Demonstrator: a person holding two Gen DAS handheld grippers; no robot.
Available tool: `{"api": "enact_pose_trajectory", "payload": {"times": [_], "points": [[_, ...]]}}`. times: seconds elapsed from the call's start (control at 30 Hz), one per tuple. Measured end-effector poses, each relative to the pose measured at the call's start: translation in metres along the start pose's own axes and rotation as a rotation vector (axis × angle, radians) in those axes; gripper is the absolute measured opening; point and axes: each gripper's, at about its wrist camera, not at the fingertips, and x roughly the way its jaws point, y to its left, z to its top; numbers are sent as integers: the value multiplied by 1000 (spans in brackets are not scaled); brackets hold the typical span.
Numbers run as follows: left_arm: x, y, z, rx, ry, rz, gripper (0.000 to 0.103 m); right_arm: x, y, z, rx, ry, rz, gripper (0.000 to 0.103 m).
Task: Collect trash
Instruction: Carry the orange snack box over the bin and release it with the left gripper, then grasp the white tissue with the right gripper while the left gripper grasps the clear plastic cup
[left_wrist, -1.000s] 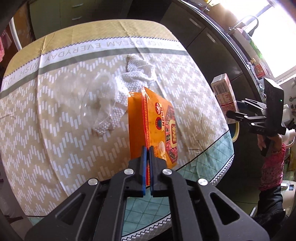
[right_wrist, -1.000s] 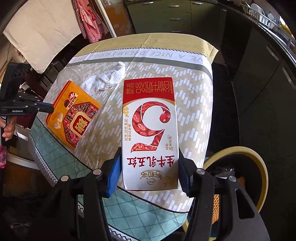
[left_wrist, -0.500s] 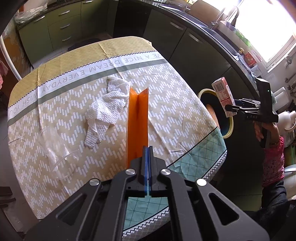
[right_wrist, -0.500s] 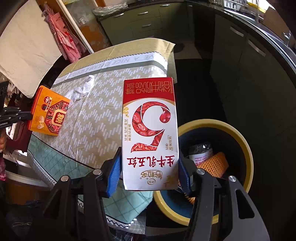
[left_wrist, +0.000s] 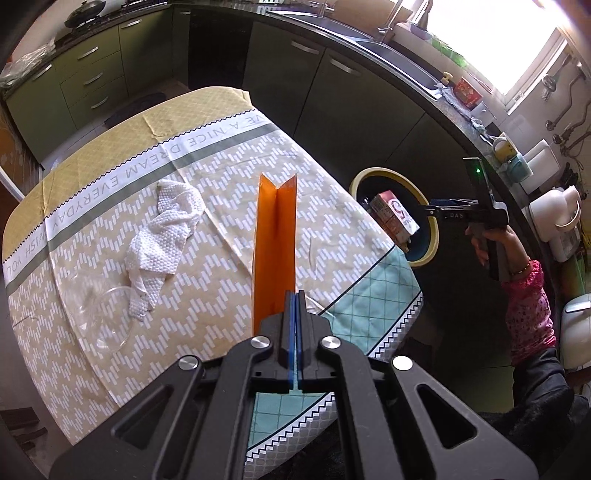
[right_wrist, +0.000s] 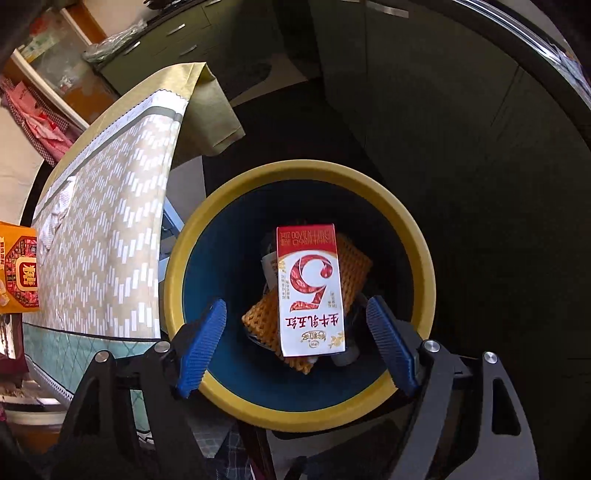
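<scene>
red-white carton (right_wrist: 311, 291) in yellow-rim bin (right_wrist: 295, 173)

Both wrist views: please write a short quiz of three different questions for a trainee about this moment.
1. True or false: the right gripper grips the milk carton.
2. Multiple choice: the left gripper holds A) the white cloth, B) the orange box, C) nothing.
3. Name the clear item on the table near the cloth.

Key: 1 false, its jaws have just been opening and the carton is inside the yellow-rimmed bin; 2 B; 3 plastic cup.
</scene>
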Motion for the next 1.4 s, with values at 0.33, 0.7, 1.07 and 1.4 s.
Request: {"api": "enact_pose_trajectory", "payload": {"times": [0.33, 0.7, 1.07, 1.4], "points": [[18, -78, 40, 165, 18, -73, 0, -57, -30, -63, 85, -135, 40, 78], [114, -177, 113, 283, 115, -84, 0, -76, -95, -148, 250, -154, 59, 78], [213, -225, 127, 289, 217, 85, 25, -72, -106, -162, 263, -161, 113, 78], [117, -184, 94, 219, 57, -86, 38, -99, -61, -144, 128, -194, 109, 78]]}}
